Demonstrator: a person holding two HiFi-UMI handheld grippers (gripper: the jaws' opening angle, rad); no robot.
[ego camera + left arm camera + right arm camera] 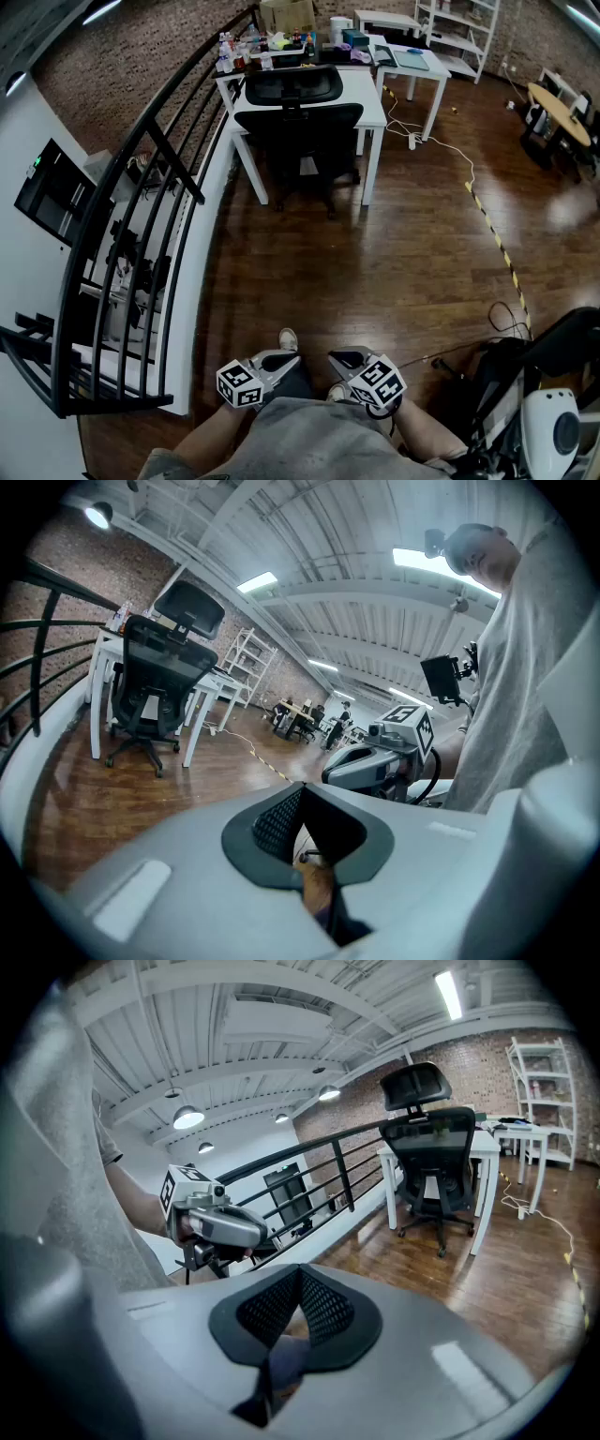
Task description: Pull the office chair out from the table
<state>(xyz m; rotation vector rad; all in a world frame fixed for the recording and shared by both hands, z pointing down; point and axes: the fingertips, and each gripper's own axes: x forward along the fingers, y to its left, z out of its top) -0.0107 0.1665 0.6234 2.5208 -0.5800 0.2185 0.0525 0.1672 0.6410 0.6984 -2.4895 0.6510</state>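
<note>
The black office chair (298, 122) stands tucked under the white table (371, 97) far across the wooden floor, its headrest above the tabletop. Both grippers hang close to my body at the bottom of the head view, well short of the chair. My left gripper (281, 360) is shut with nothing in it, and so is my right gripper (345, 358). The left gripper view shows the chair (153, 682) small at the left beyond the closed left gripper (298, 797). In the right gripper view the chair (433, 1152) stands at the upper right past the shut right gripper (300, 1286).
A black curved railing (141, 187) runs along the left, with a drop behind it. A yellow-black striped strip (494, 232) and a white cable (450, 148) cross the floor at the right. Dark equipment (539, 412) sits at the bottom right. Bottles and boxes crowd the table's far end.
</note>
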